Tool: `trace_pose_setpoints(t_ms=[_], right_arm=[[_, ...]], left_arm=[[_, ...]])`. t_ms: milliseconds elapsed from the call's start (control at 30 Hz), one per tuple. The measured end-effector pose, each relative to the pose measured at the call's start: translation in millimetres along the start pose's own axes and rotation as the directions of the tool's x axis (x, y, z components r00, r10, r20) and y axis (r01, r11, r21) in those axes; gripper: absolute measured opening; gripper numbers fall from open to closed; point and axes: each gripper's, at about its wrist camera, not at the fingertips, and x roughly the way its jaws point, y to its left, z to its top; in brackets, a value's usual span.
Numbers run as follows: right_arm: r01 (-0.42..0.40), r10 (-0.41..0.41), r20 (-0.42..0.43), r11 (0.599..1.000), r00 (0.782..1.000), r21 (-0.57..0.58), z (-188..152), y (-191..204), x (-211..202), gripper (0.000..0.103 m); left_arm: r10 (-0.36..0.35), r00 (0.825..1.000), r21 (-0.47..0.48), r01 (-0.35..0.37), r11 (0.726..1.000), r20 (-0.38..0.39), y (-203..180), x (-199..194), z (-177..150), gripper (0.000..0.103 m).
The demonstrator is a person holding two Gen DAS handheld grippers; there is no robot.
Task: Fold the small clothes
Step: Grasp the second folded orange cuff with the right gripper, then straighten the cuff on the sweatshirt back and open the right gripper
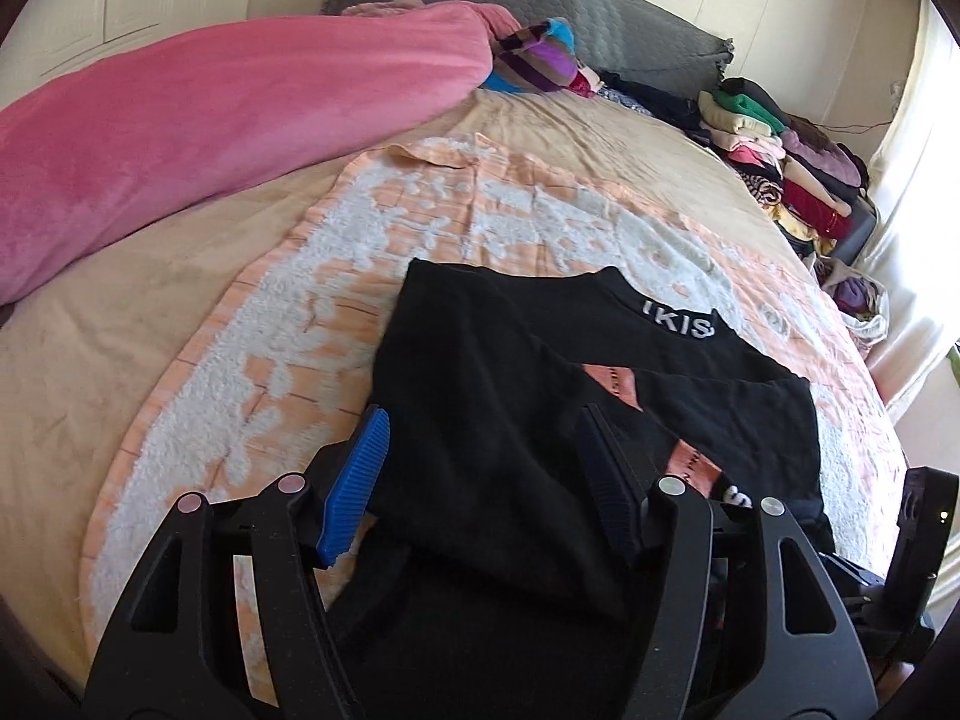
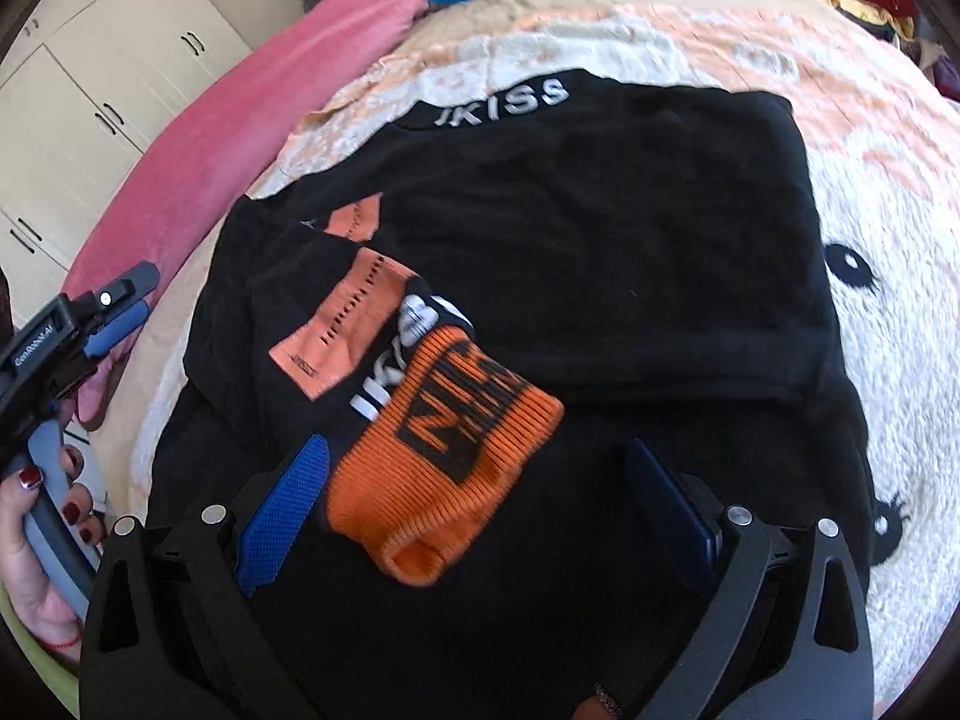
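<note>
Now lowering right hand-held gripper (image 2: 474, 504), jaws spread, around orange cuff (image 2: 444, 450); left hand-held gripper (image 1: 480, 468) spread, gripping nothing, over black top (image 1: 510, 372); pinching cuff edge cleanly.

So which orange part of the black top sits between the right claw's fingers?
The ribbed orange cuff with black lettering, lying nearest the open right claw; the flat orange patches lie farther up.
</note>
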Motion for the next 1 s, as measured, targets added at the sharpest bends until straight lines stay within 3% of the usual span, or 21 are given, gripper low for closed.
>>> trace_pose_setpoints(t_ms=[100, 167, 233, 267, 533, 700, 833, 1000], right_arm=[[-0.003, 0.003, 0.005, 1.000, 1.000, -0.015, 1.4, 4.9, 5.0, 0.067], [0.010, -0.010, 0.010, 1.000, 1.000, -0.024, 3.5, 6.2, 6.4, 0.057], [0.001, 0.000, 0.025, 0.999, 1.000, -0.035, 4.9, 5.2, 2.2, 0.036], [-0.050, 0.051, 0.022, 0.998, 0.998, -0.040, 6.1, 5.4, 0.0, 0.005], [-0.033, 0.060, 0.132, 0.980, 0.989, -0.198, 32.1, 30.4, -47.7, 0.006], [0.059, -0.011, 0.197, 0.969, 0.980, -0.241, 56.9, 16.1, -72.8, 0.006], [0.133, -0.090, 0.185, 0.962, 0.979, -0.238, 70.5, -9.1, -66.7, 0.006], [0.156, -0.130, 0.132, 0.966, 0.983, -0.205, 72.9, -34.7, -37.0, 0.006]], left_arm=[[-0.001, 1.000, -0.007, 0.001, 1.000, -0.008, 7.6, 3.5, -0.2, 0.057], [0.002, 1.000, -0.005, -0.002, 1.000, -0.008, 10.4, 4.3, -0.6, 0.056], [0.000, 1.000, -0.010, 0.000, 1.000, -0.007, 13.7, 4.5, -0.7, 0.056], [-0.002, 1.000, -0.013, 0.001, 1.000, -0.008, 15.1, 4.9, -0.9, 0.056], [-0.010, 1.000, -0.013, 0.010, 1.000, -0.001, 17.1, 7.3, 1.1, 0.056], [-0.019, 1.000, -0.001, 0.019, 1.000, -0.009, 11.3, 12.3, -0.5, 0.056], [-0.033, 0.999, 0.020, 0.034, 0.999, -0.029, 0.3, 21.1, -2.2, 0.056], [-0.057, 0.998, 0.065, 0.060, 0.996, -0.039, -24.7, 30.9, -0.6, 0.057]])
